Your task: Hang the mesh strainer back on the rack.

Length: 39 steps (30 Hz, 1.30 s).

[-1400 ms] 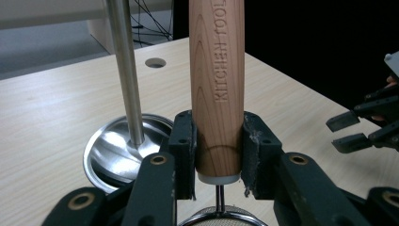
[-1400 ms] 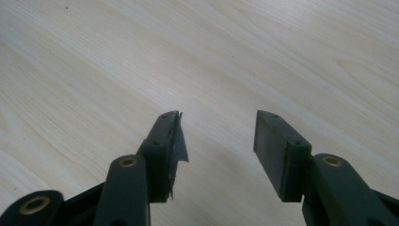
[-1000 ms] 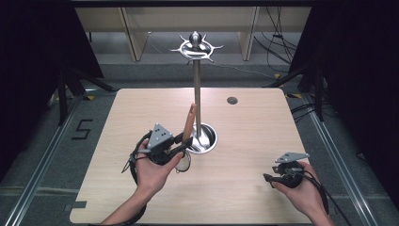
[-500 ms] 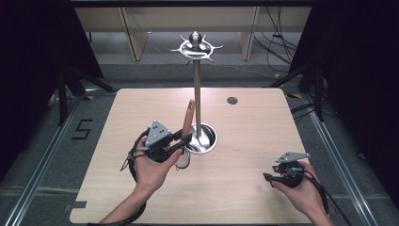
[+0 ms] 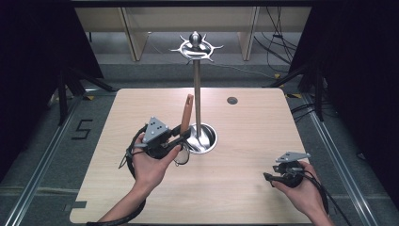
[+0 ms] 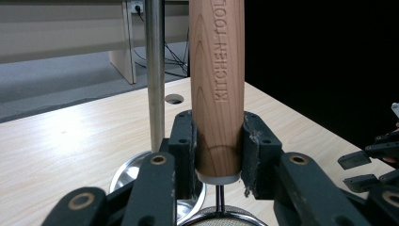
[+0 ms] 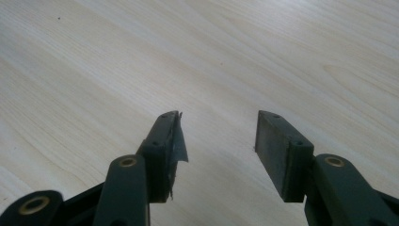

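Note:
My left gripper (image 5: 185,134) is shut on the light wooden handle (image 5: 187,113) of a kitchen strainer, held upright with the handle end up. In the left gripper view both pads press the handle (image 6: 216,70), stamped "KITCHEN TOOL", and the strainer's round mesh rim (image 6: 221,219) hangs just below the jaws. Right beside it stands a steel hanging stand, with its pole (image 5: 197,94), round base (image 5: 207,140) and hooked crown (image 5: 195,47). My right gripper (image 5: 269,178) rests low at the table's front right, open with nothing between its jaws (image 7: 219,141).
The wooden table (image 5: 254,132) has a small round hole (image 5: 232,100) at the back right. The pole (image 6: 155,70) stands just left of the handle in the left gripper view. Dark curtains and floor rails flank the table.
The left gripper has shifted slightly up and away with the strainer, and the handle's tip sits a little higher beside the pole. The right gripper has stayed put.

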### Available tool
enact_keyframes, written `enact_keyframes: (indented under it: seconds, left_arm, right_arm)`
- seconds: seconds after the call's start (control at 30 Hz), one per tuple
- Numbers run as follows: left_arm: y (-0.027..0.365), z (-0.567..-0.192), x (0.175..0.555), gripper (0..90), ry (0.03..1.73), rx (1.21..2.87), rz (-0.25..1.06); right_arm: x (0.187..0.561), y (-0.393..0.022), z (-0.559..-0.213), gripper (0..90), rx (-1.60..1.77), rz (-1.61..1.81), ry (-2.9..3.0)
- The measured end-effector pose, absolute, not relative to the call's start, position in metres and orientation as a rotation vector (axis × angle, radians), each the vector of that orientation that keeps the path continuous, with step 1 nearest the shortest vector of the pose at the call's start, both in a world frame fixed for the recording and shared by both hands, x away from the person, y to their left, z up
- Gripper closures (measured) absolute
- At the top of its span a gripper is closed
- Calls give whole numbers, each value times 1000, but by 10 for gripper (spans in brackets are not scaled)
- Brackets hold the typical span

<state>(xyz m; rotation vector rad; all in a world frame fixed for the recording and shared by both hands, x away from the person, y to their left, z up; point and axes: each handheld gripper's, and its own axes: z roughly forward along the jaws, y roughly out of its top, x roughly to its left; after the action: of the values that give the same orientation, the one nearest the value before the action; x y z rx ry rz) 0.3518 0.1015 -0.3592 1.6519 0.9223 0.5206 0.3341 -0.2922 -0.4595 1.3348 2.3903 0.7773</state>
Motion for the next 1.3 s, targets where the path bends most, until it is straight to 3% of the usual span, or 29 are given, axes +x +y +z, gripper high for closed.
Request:
enact_keyframes:
  seconds: [1.3]
  left_arm:
    - [110, -333, 359, 678, 915, 1558, 587]
  right_arm:
    - [335, -293, -458, 507, 1337, 787, 2382]
